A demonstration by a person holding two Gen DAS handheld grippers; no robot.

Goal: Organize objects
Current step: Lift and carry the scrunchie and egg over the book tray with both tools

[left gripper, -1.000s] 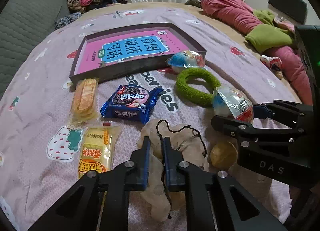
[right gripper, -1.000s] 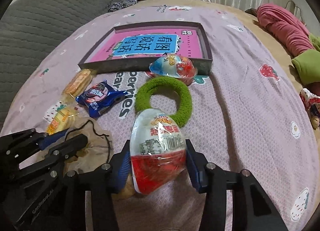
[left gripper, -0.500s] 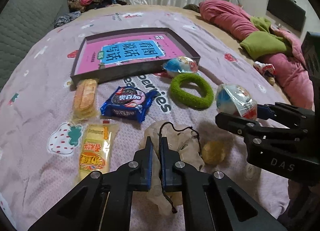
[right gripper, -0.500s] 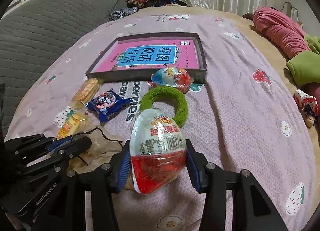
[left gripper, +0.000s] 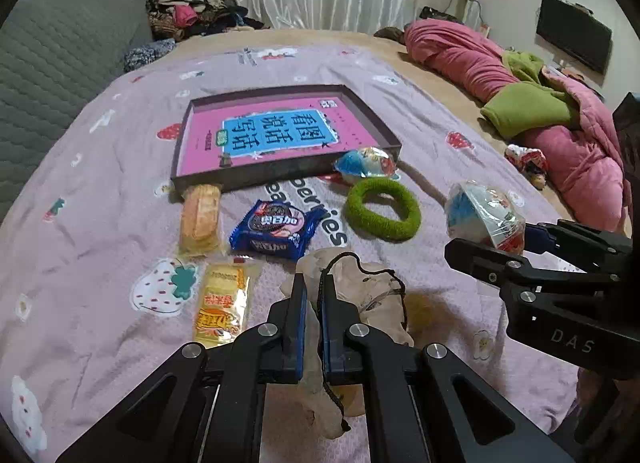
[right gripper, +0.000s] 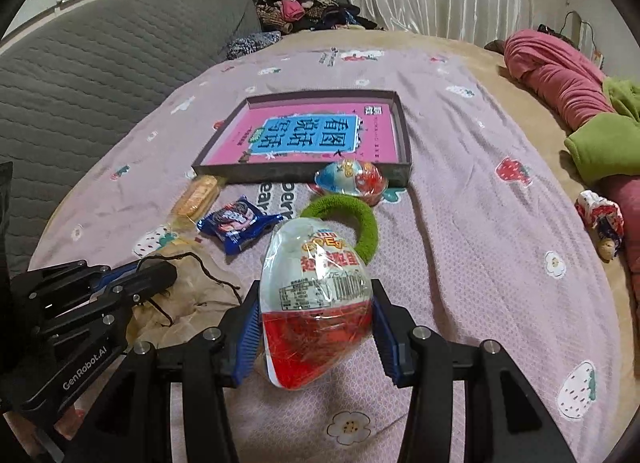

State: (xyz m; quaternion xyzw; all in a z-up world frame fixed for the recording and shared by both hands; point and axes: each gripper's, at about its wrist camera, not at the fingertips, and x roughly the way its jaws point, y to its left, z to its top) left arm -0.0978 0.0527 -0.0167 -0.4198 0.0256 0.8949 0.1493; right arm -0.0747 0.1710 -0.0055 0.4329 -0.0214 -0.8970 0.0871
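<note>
My left gripper (left gripper: 314, 283) is shut on a thin beige drawstring pouch (left gripper: 368, 295), which hangs crumpled from the pads just above the bedspread. My right gripper (right gripper: 316, 295) is shut on a foil-wrapped toy egg (right gripper: 316, 283), white on top and red below, held clear of the bed. Ahead lie a green fuzzy ring (left gripper: 382, 215), a second toy egg (left gripper: 366, 163), a blue cookie pack (left gripper: 276, 229), a biscuit pack (left gripper: 200, 219) and a yellow snack packet (left gripper: 220, 309). Behind them stands a shallow dark box (left gripper: 280, 179) with a pink book inside.
A small yellow round thing (left gripper: 420, 309) lies on the bedspread beside the pouch. A rolled pink quilt with a green pillow (left gripper: 520, 111) and a small doll (left gripper: 528, 161) line the right side. A grey padded headboard (left gripper: 60, 63) runs along the left, with a clothes pile (left gripper: 188, 19) behind.
Both grippers have risen and drawn back from the bed. The left jaws have closed tighter on the pouch, which has lifted with them. The egg has stayed in the right gripper.
</note>
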